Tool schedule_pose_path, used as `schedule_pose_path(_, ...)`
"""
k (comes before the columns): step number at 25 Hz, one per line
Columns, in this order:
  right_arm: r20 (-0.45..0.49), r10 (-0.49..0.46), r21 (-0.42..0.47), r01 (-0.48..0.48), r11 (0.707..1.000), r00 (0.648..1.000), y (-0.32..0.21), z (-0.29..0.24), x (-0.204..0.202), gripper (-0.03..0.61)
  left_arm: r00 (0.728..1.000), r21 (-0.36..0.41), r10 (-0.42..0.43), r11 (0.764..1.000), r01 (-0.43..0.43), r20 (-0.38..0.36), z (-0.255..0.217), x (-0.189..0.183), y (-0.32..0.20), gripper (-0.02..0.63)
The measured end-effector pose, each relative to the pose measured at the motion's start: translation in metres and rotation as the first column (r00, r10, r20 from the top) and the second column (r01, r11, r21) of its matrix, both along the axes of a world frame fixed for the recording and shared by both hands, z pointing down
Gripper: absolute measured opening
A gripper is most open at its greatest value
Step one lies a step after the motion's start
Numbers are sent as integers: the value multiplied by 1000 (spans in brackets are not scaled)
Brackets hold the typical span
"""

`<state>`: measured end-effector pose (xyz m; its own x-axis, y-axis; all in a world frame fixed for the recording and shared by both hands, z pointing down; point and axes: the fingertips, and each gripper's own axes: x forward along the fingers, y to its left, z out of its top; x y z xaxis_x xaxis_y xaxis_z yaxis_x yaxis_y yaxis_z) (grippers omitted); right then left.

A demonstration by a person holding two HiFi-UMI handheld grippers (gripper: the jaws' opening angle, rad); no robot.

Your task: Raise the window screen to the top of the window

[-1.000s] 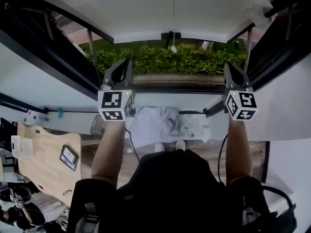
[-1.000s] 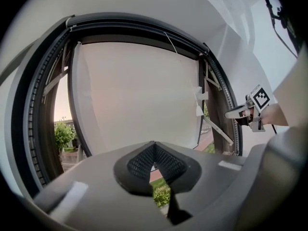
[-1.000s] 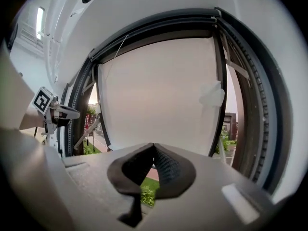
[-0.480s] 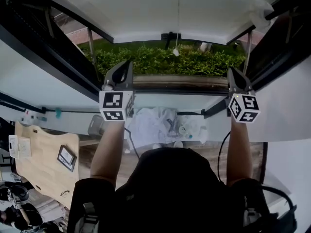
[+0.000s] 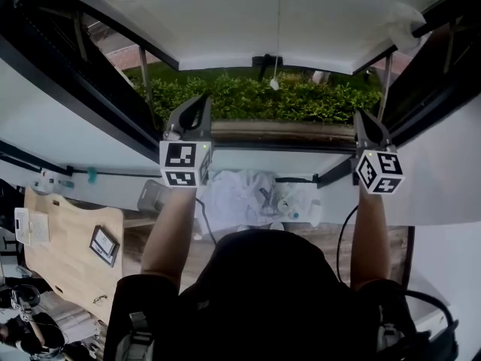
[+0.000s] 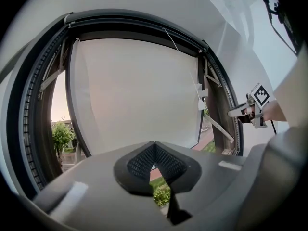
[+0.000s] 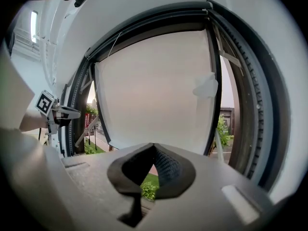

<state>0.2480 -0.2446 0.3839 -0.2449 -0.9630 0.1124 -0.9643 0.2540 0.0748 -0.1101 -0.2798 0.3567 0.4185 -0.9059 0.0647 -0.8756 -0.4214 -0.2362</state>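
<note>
The white window screen (image 5: 263, 13) hangs across the top of the opening, its lower edge carrying a dark clip (image 5: 267, 60) and a thin pull cord with a bead (image 5: 276, 83). My left gripper (image 5: 197, 100) is held up at the left of the opening, shut and empty, below the screen's edge. At the right, my right gripper (image 5: 362, 117) is also shut on nothing. The left gripper view shows the screen (image 6: 139, 90) ahead of its closed jaws (image 6: 154, 146) and the right gripper (image 6: 236, 112) off to the side. In the right gripper view the closed jaws (image 7: 153, 148) face the screen (image 7: 154, 90).
Black window frames (image 5: 75, 74) flank the opening above a brown sill (image 5: 285, 134), with a green hedge (image 5: 255, 96) outside. Below the sill lie white bags and bottles (image 5: 255, 190). A wooden table (image 5: 64, 247) stands at the lower left.
The cord's bead has swung slightly to the right. Both grippers stay in place, shut.
</note>
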Motion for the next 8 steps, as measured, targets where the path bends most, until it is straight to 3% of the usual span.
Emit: schedule_pose_path(8,-6,-10,3,10,1000,1000,-7,-2,-3,0,1000,8,4,1000,-4,9,-2,3,-3,6)
